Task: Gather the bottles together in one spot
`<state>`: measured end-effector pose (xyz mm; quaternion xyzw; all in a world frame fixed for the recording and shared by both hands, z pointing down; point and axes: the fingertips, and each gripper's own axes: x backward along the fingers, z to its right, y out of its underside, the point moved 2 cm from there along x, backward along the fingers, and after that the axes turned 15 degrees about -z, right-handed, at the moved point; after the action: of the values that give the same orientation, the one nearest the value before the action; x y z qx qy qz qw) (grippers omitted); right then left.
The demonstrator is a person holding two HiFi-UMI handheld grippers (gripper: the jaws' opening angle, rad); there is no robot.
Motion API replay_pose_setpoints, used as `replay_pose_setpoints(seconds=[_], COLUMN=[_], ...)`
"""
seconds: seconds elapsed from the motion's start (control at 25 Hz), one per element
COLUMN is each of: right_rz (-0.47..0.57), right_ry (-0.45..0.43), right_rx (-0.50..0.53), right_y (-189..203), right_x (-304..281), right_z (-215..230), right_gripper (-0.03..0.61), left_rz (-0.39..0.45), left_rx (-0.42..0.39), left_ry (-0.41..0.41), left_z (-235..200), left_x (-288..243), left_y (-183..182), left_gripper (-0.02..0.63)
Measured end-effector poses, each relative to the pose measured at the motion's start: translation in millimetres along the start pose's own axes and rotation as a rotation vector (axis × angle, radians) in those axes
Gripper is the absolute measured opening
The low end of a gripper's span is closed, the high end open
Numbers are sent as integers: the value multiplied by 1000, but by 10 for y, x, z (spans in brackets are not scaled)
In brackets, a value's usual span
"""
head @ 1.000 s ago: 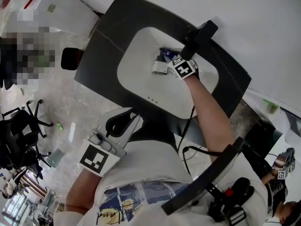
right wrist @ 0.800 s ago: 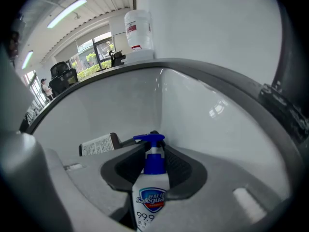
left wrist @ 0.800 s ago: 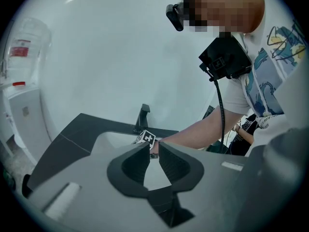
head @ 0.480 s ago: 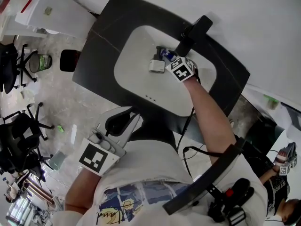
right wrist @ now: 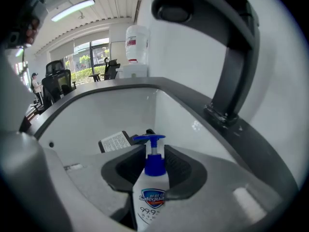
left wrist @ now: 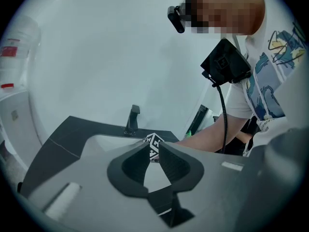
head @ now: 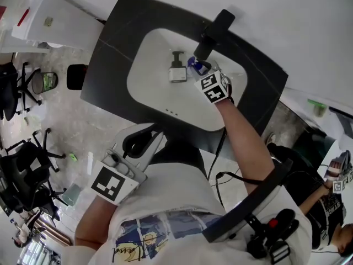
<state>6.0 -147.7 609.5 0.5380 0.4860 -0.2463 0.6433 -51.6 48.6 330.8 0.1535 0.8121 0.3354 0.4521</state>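
Right gripper view looks along the right gripper (right wrist: 154, 161), whose jaws are drawn in narrow and clamp a white soap bottle (right wrist: 152, 197) at its shoulder, one pad on either side. Its blue pump head stands up between the fingertips (right wrist: 126, 164). The bottle is upright in the grip, its printed label facing the camera. It is held over the white sink (right wrist: 96, 115), at the back of the basin, just in front of the black faucet (right wrist: 227, 47) that rises from the sink's rear rim.

A second bottle (right wrist: 116, 141), dark with a pale printed label and a black pump, lies on its side on the sink's floor, near the middle. From the head view this lying bottle (head: 176, 70) sits just beside the held soap bottle (head: 193, 64), and I cannot tell whether the two touch. There the right gripper (head: 197, 69) reaches in over the sink (head: 149, 93) from its near right side, below the faucet (head: 212, 33).

Outside the sink, off its front edge and close to the person's body, the left gripper (head: 144, 142) hangs. Its own view shows the left gripper (left wrist: 153, 151) with the jaws only a narrow gap apart and nothing between them.
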Motion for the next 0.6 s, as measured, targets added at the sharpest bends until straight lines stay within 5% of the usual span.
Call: replay_pose_setpoints(seconds=[0.6], right_rz=[225], right_ry=[117], right_rx=[-280], right_y=[354], right_x=[700], right_z=[222], right_gripper=[112], left_rz=[13], left_rx=[-77], left_ry=[98], left_z=[278], left_x=[-117], left_y=[-138], left_gripper=[60])
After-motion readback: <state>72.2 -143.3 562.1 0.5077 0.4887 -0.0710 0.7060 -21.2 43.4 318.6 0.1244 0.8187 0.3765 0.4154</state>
